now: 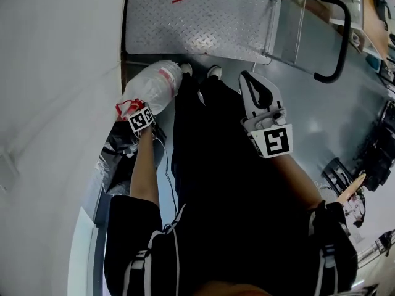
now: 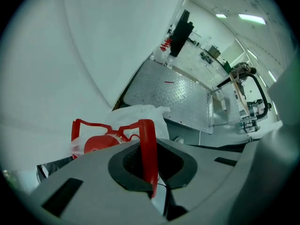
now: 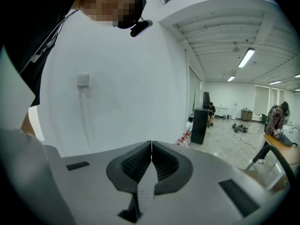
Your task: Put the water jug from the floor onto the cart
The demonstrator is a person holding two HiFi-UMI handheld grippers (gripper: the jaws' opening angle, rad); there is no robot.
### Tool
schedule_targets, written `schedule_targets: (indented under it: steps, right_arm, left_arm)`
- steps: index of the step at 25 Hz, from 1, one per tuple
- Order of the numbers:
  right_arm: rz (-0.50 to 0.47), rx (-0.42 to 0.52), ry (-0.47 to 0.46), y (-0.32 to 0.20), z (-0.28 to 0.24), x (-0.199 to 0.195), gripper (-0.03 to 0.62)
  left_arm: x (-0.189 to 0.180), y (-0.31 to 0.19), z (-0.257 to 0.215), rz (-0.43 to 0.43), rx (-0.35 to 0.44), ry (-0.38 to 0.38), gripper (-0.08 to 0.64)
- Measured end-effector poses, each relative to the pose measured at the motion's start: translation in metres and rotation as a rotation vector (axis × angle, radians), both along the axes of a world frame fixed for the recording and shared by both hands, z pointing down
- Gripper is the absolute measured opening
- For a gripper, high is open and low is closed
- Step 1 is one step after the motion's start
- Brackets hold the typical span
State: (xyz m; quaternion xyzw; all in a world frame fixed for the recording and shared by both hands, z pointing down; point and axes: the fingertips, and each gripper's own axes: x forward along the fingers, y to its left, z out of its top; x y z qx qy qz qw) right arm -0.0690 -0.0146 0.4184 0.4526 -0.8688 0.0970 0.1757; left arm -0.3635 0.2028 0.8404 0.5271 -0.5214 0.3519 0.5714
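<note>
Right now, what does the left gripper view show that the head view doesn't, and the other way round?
Only the left gripper view: the left tool shut on the jug's red handle, with the red cap just beyond it. Only the head view: the right tool, holding nothing, and the person's dark legs. Both views: the water jug hanging from the left tool, and the cart deck ahead of it.

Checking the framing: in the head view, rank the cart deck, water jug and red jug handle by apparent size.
1. cart deck
2. water jug
3. red handle, only partly visible

The gaps are clear, so nearness doesn't change the order.
</note>
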Motion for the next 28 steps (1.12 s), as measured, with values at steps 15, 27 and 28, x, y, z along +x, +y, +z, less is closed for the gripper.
schedule_targets:
  steps: [15, 27, 28]
  right_arm:
    - [0.262, 0.181, -0.05, 0.014, -0.049, 0.074, 0.018]
    - [0.378, 0.149, -0.072, 0.032, -0.038, 0.101, 0.018]
    - [0.382, 0.153, -0.076, 0.032, -0.038, 0.104, 0.018]
  left_arm:
    - [0.068, -0.075, -0.108, 0.312, 0.181, 0.002, 0.021]
    - [0.1, -0.118, -0.138, 0.389, 0.226, 0.064, 0.021]
    - [0.106, -0.123, -0.14, 0.401, 0.228, 0.066, 0.021]
